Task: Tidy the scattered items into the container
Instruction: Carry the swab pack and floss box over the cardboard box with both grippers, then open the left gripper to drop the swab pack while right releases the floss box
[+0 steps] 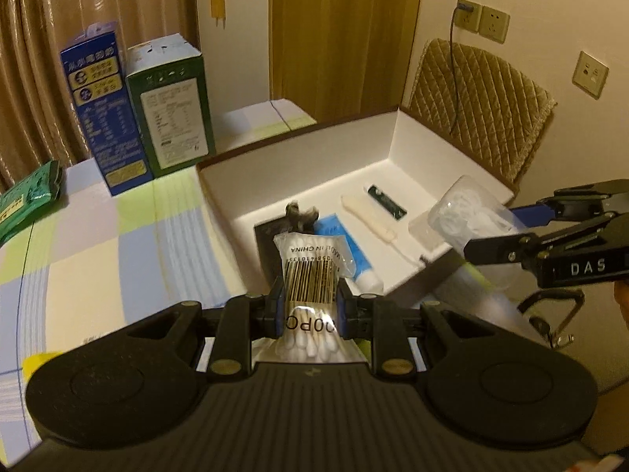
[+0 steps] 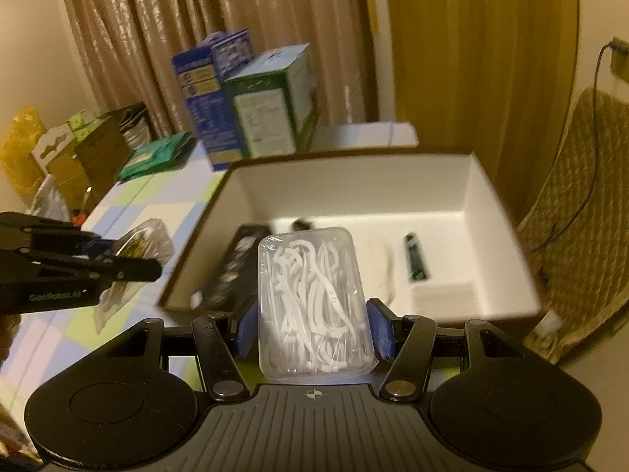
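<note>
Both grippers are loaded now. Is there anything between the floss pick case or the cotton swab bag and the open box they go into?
Nothing visible blocks either. The floss pick case in the right gripper and the cotton swab bag in the left gripper sit before the white box, which is open-topped. Only its near wall must be cleared. Bare floor remains inside.

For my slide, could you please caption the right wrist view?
Right tool carries a clear case of floss picks toward the open white box on the checked tablecloth.
</note>
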{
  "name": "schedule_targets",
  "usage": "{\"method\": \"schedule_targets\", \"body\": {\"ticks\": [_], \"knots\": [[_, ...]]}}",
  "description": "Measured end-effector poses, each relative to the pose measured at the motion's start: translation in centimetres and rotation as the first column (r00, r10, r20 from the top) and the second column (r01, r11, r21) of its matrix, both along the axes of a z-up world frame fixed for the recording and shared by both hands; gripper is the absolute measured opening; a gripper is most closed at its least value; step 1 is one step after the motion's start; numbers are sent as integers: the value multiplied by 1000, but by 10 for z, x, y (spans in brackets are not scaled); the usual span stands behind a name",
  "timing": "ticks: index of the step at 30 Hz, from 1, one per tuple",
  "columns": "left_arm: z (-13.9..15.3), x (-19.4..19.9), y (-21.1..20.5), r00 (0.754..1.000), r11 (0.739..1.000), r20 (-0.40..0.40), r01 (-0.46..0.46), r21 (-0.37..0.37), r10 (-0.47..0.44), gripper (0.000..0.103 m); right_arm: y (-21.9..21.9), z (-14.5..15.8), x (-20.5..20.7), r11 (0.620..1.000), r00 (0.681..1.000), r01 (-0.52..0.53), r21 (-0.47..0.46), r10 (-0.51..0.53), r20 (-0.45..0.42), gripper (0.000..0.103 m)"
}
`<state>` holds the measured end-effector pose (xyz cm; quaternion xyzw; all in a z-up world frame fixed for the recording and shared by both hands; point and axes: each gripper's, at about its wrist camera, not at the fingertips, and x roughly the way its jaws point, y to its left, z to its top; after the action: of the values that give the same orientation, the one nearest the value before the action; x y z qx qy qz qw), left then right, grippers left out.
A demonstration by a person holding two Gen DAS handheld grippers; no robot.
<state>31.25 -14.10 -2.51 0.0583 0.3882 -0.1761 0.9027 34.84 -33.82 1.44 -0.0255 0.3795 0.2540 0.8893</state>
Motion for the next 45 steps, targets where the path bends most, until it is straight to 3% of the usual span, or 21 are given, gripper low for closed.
{"method": "schedule_targets", "body": {"ticks": [7,16,43,45], "knots": [[-4,44,-31,999,999,-12,-31,-17,31,20,-8,-7,56,1000,1000,4,-9,-4,-2,55],[-37,94,-72,994,998,-91,-65,3,65,20,-7,-37,101,999,998,-2,-32,0,-59,55],[-88,196,-90,974,987,-159,-152,51,158,21,9,-84,188,996,991,-25,-86,13,-135,55],[-88,199,-90,975,987,-159,-151,49,157,26,11,-86,191,996,990,-23,-82,11,-140,55]]}}
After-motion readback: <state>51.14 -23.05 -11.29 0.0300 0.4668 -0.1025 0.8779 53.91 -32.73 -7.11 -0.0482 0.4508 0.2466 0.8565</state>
